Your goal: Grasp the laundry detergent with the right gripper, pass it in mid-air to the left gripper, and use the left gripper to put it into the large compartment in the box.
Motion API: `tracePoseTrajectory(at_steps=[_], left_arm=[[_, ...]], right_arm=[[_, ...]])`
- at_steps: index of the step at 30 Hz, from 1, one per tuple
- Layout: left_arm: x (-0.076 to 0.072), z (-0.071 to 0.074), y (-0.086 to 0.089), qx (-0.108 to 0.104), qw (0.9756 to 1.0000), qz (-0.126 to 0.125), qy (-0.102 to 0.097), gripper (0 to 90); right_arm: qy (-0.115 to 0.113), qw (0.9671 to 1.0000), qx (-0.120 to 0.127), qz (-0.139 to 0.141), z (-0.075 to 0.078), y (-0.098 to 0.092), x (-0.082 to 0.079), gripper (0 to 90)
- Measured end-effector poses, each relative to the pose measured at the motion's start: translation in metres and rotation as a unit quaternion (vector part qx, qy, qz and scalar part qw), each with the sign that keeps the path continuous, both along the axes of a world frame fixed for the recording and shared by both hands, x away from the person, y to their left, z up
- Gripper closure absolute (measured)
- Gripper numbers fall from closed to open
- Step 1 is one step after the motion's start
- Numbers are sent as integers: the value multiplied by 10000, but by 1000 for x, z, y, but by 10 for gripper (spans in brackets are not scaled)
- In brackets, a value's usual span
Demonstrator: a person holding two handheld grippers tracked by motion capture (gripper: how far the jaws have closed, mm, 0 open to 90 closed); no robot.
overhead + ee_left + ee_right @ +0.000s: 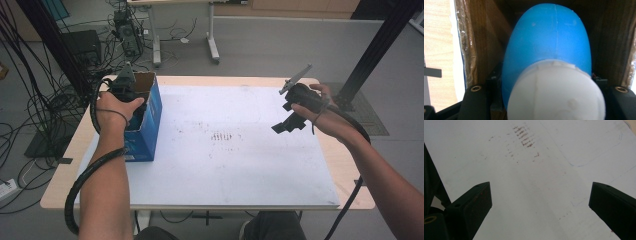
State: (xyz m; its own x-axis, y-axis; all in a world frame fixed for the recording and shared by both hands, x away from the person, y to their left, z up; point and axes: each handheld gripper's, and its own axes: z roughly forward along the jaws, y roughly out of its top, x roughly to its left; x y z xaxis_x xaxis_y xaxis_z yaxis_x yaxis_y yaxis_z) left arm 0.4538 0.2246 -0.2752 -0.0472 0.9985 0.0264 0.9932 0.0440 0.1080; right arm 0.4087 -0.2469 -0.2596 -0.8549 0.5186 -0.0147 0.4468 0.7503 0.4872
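Note:
A blue cardboard box (148, 134) stands open at the table's left edge. My left gripper (135, 106) reaches down into it, its tips hidden by the box wall. In the left gripper view a smooth blue rounded object (549, 40) with a white cap (556, 95) sits tight between the jaws, with the brown inner walls of the box (486, 37) around it. My right gripper (283, 127) hovers over the right part of the white board (225, 165). Its jaws stand wide open with nothing between them, and the fingers (474, 205) frame the bare, stained board (529, 182).
The white board covers most of a light wooden table (60, 195). Faint reddish marks (222, 136) dot its middle. On the floor are tangled cables (30, 115) at the left, a black post (380, 45) at the right and desk legs (212, 45) beyond.

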Motion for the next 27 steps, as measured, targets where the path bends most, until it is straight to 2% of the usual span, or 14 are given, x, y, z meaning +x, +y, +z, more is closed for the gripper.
tracePoseTrajectory(at_steps=[27], left_arm=[[1,1,-1,25,10000,-20,17,358]], right_arm=[[8,10000,27,-15,-1,-2,-1,46]])
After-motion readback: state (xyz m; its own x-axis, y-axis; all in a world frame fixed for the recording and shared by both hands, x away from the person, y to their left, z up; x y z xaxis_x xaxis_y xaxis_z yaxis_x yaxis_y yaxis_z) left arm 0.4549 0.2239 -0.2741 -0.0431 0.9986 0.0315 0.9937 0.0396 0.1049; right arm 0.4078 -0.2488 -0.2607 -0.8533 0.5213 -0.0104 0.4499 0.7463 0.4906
